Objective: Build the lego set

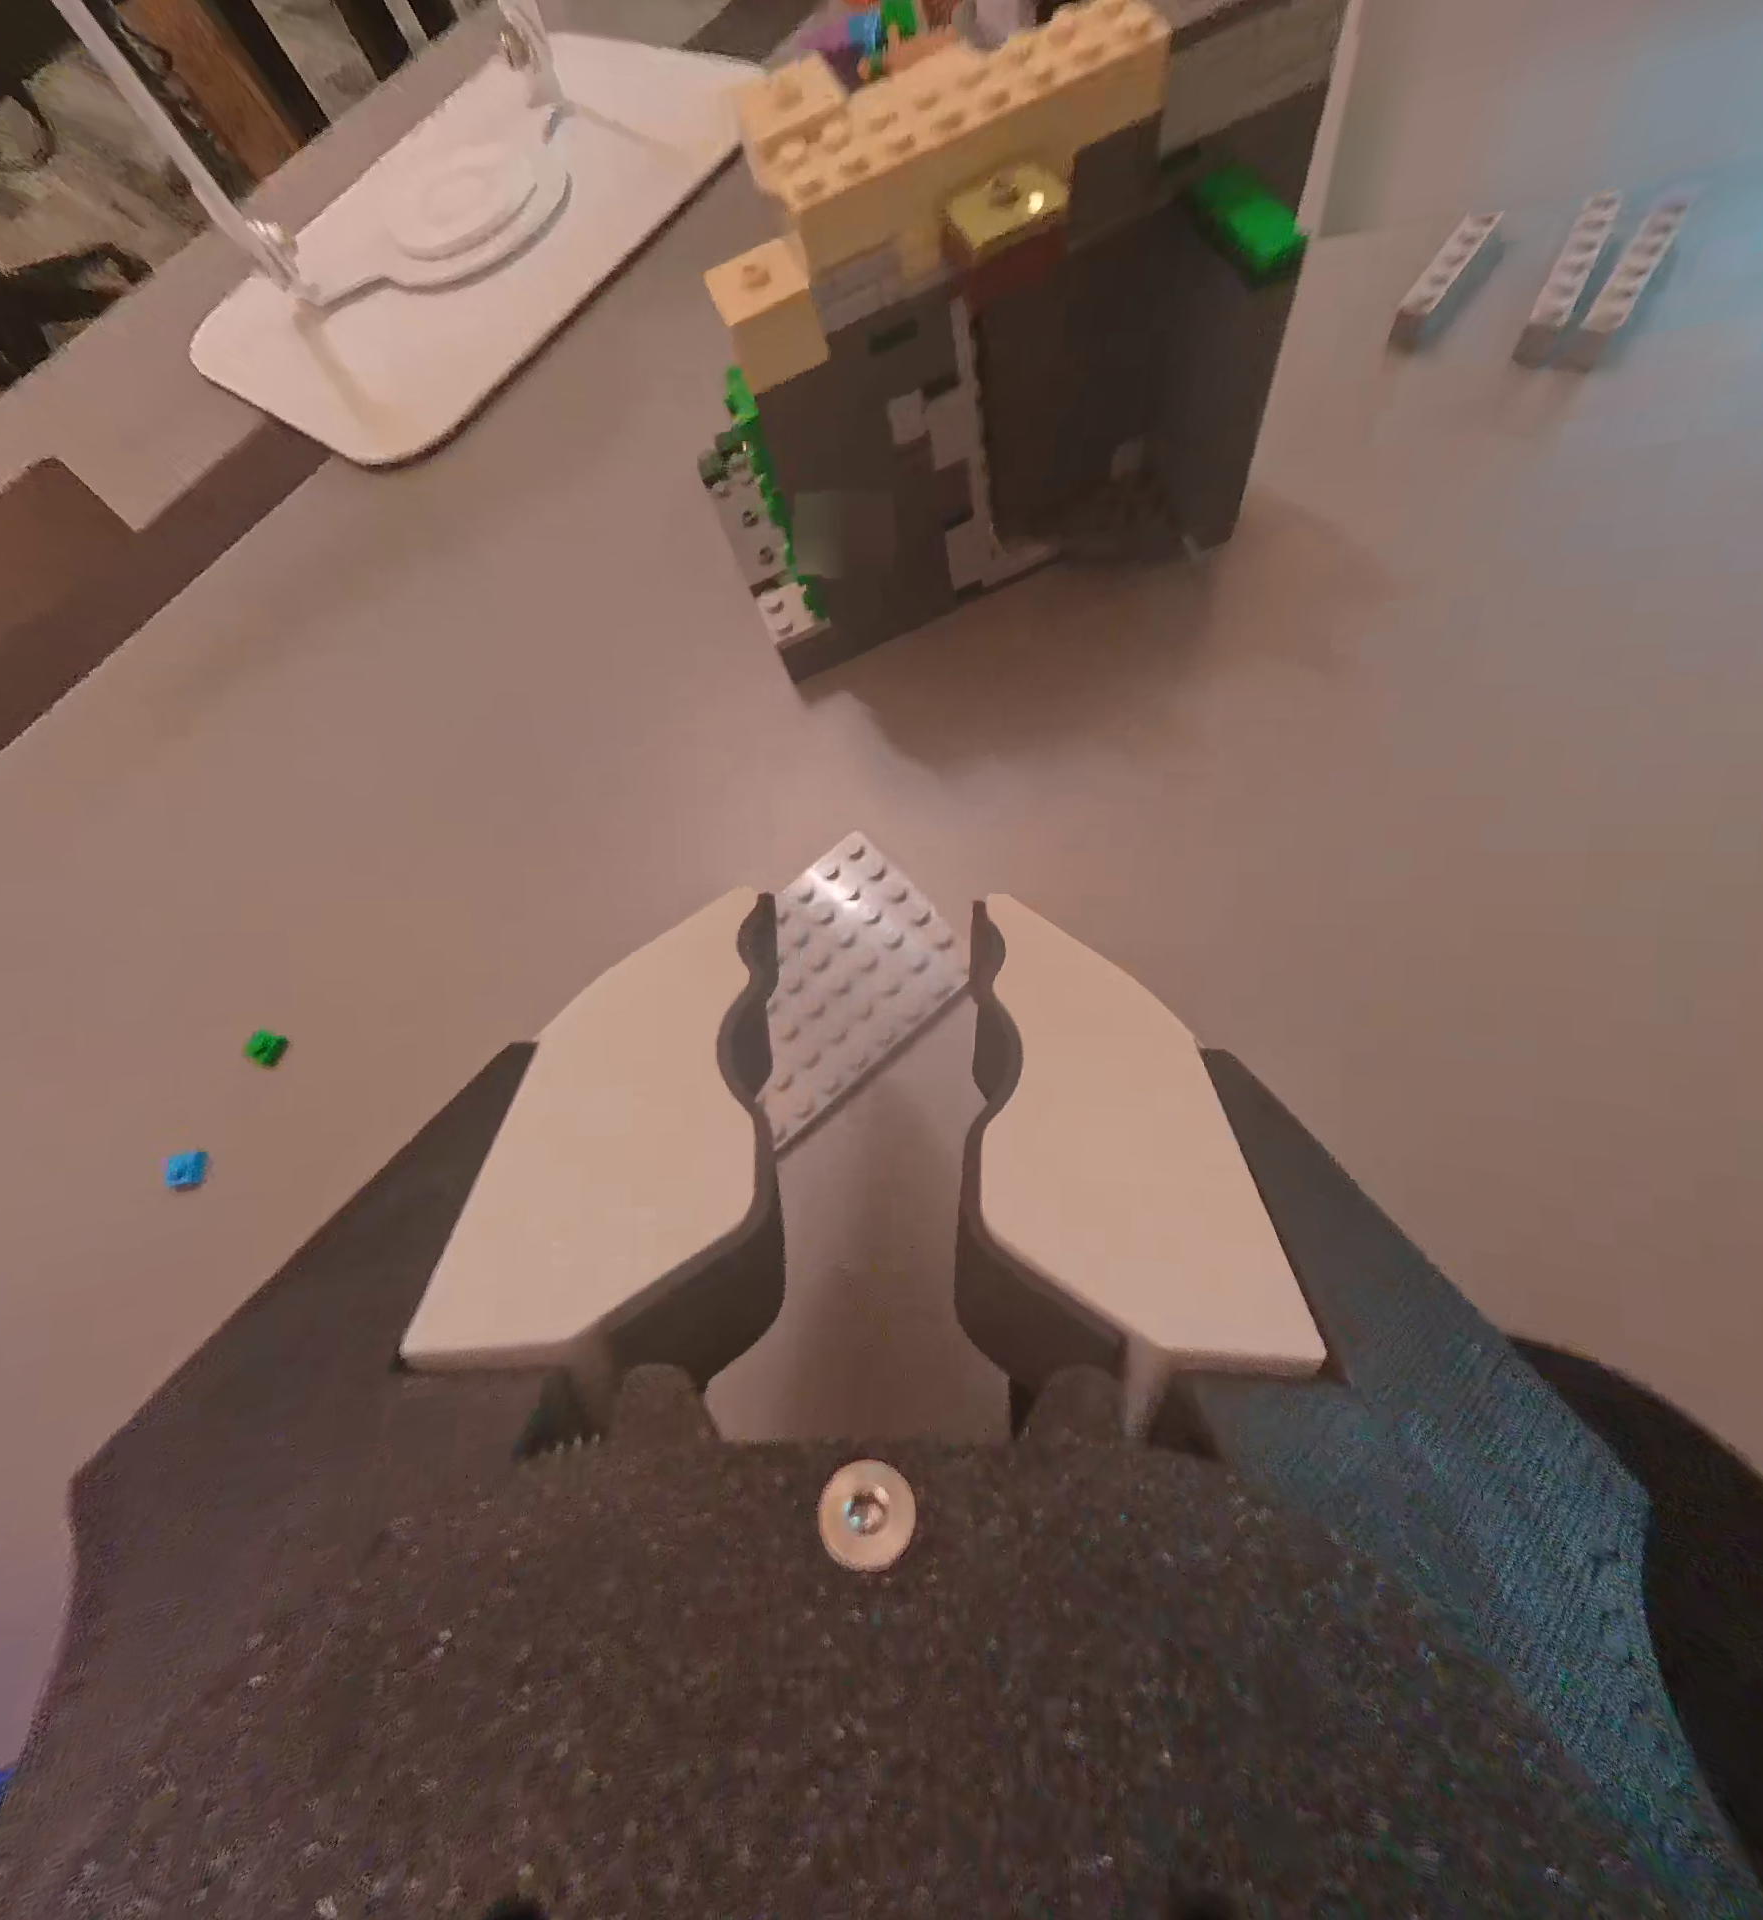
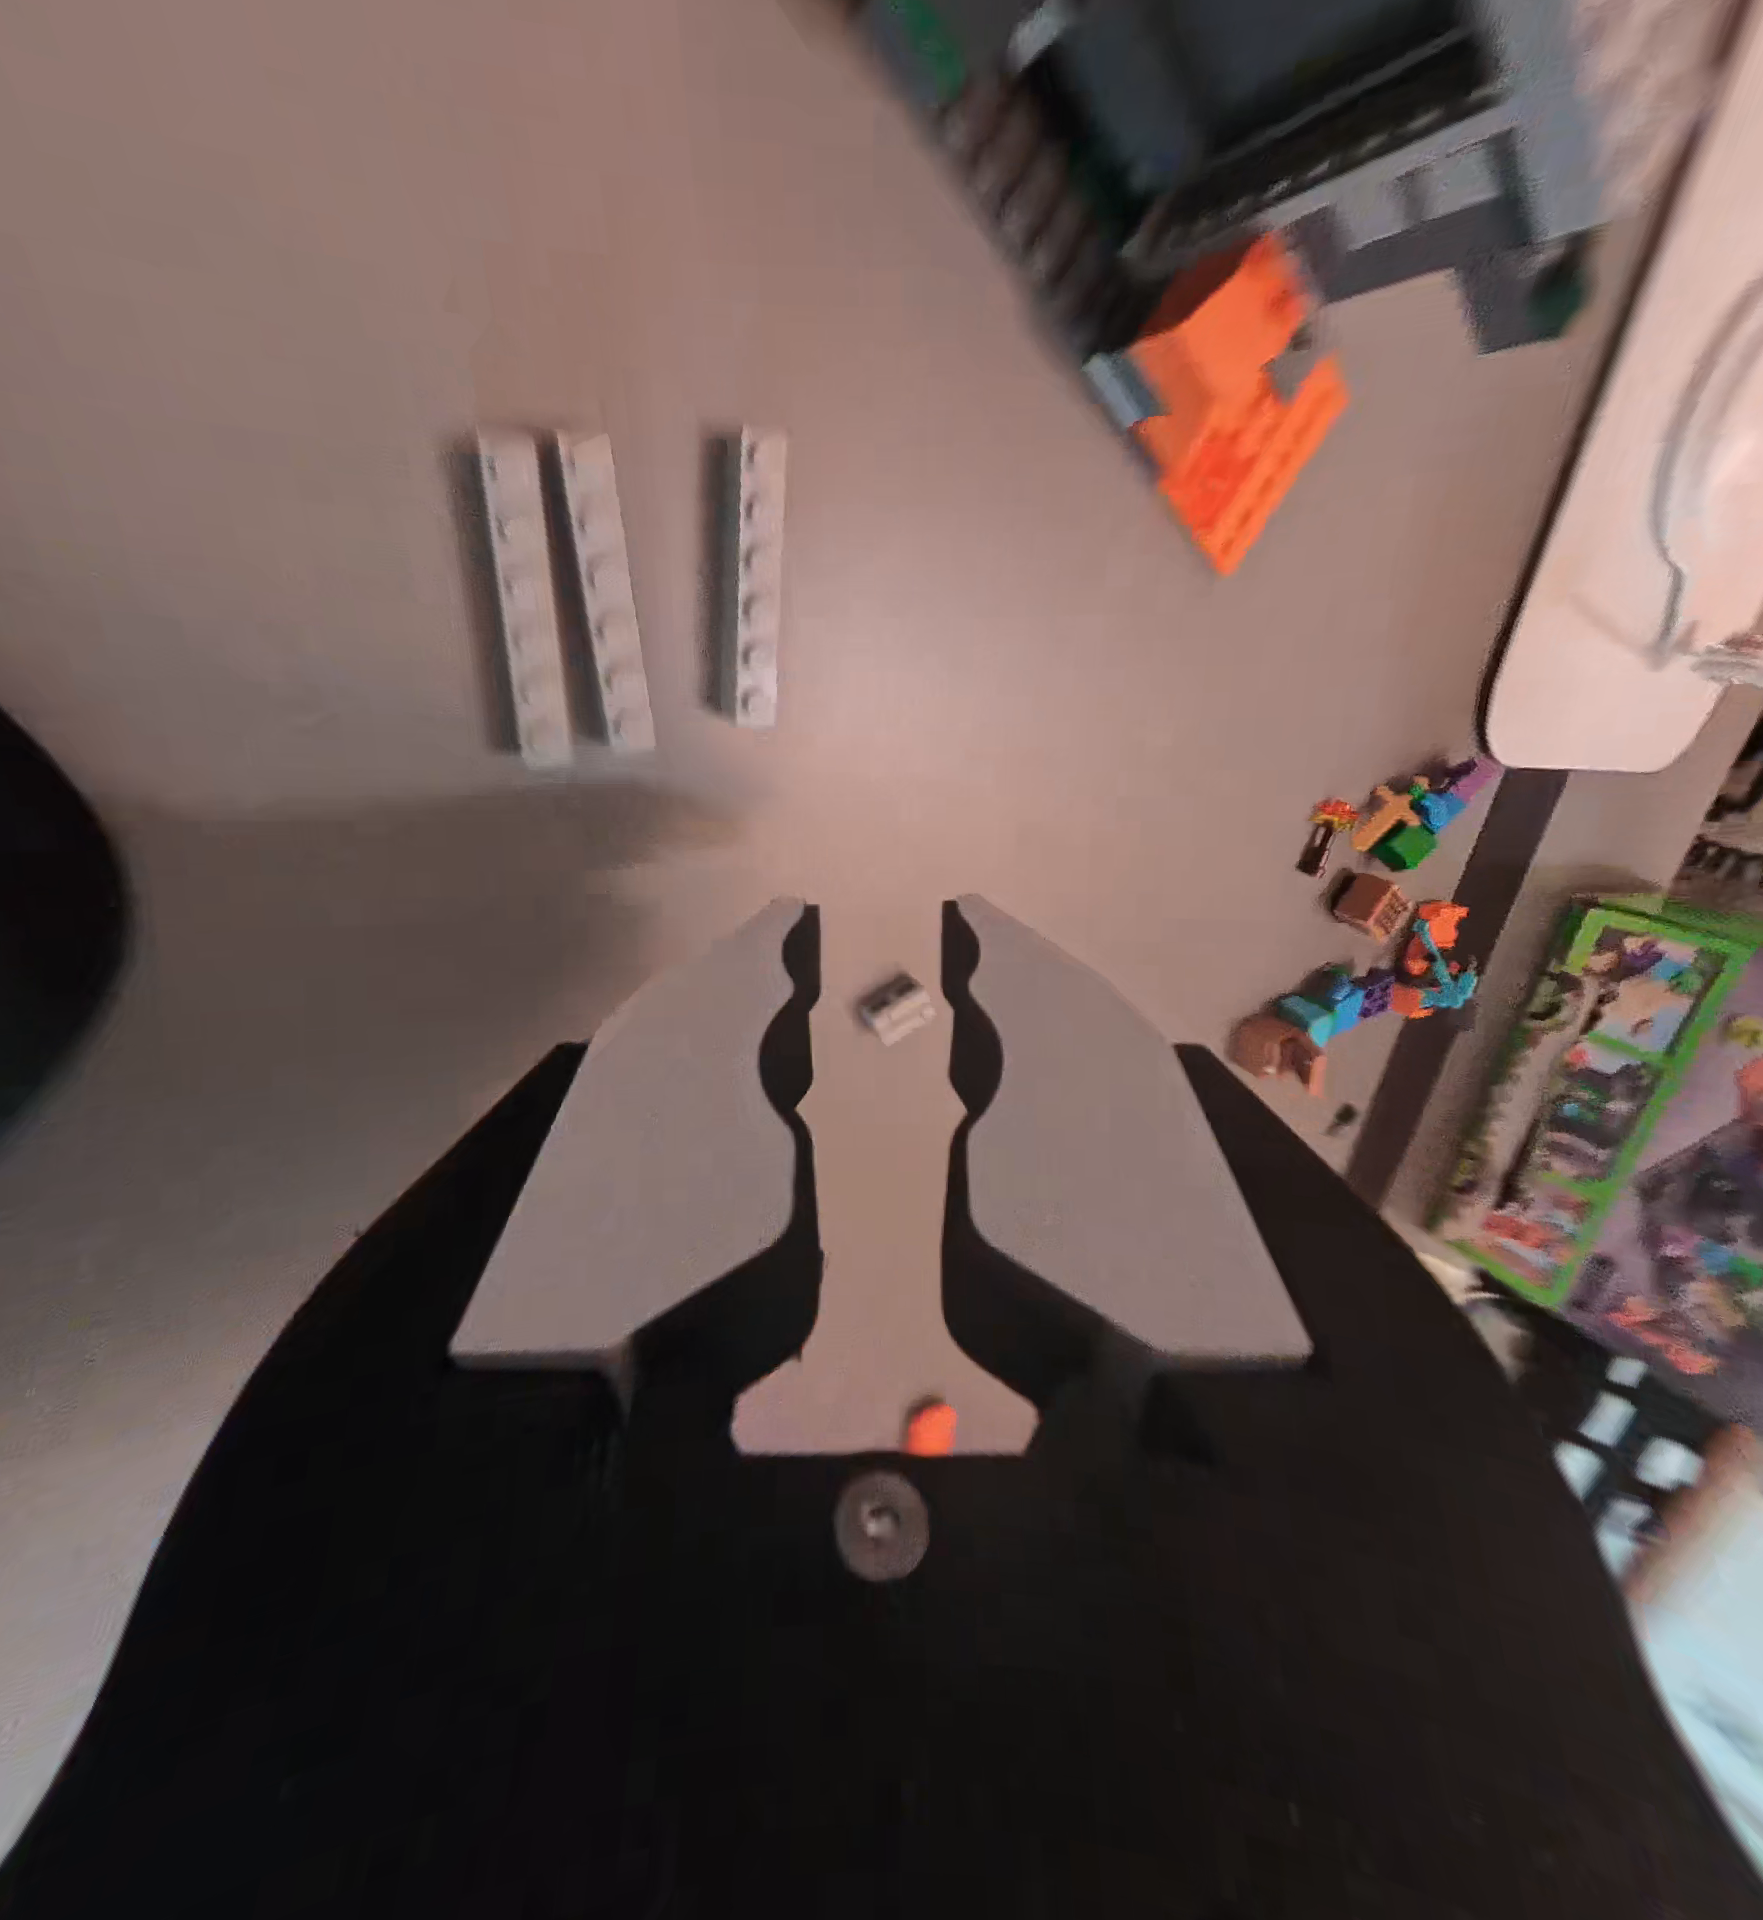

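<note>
Left gripper jaws spread over flat grey studded plate | right gripper jaws spread above small grey brick | risk: thin plate may slide on desk.

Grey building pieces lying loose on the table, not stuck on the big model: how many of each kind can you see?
Long grey bricks: 3
Flat grey studded plate: 1
Tiny grey brick: 1
Total: 5

Grey-beige tabletop – warm light; white board at far edge, dark floor beyond.
</note>
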`<act>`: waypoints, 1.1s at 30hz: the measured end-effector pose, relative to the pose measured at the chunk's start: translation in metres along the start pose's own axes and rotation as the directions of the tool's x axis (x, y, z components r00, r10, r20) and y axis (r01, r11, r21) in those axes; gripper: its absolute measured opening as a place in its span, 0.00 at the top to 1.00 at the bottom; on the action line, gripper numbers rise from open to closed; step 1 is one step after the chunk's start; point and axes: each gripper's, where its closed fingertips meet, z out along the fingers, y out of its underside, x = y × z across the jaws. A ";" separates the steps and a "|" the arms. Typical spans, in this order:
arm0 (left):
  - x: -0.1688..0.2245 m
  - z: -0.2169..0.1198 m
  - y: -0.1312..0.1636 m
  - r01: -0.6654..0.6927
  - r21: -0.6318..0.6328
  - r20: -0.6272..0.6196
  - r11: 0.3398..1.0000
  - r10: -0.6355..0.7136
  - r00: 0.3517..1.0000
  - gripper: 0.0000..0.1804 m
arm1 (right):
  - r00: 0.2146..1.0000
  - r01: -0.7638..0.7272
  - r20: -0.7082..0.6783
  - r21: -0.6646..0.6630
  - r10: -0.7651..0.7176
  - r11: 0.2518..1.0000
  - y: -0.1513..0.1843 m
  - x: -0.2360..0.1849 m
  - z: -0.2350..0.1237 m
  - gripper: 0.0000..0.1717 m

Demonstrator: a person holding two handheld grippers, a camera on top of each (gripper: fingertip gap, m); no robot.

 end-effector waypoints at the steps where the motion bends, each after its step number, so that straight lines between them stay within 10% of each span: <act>1: -0.004 0.000 0.004 0.002 -0.027 -0.017 1.000 -0.003 1.000 0.79 | 0.998 -0.064 -0.011 0.063 0.065 0.996 -0.006 -0.002 -0.006 0.87; 8: -0.013 0.002 0.029 -0.086 -0.223 -0.229 0.971 0.034 0.973 0.65 | 0.939 -0.323 0.000 0.349 0.345 0.879 -0.027 -0.040 -0.030 0.88; 18: -0.013 0.024 0.043 -0.335 -0.351 -0.474 0.874 0.143 0.869 0.60 | 0.921 -0.379 0.070 0.393 0.383 0.838 -0.032 -0.065 -0.036 0.89; 27: -0.002 0.023 0.040 -0.408 -0.353 -0.527 0.842 0.181 0.831 0.72 | 0.914 -0.394 0.083 0.420 0.398 0.818 -0.035 -0.072 -0.036 0.89; 33: 0.072 0.019 0.009 -0.349 -0.200 -0.600 0.916 0.167 0.783 0.72 | 0.911 -0.392 0.084 0.476 0.403 0.787 -0.046 -0.071 -0.038 0.90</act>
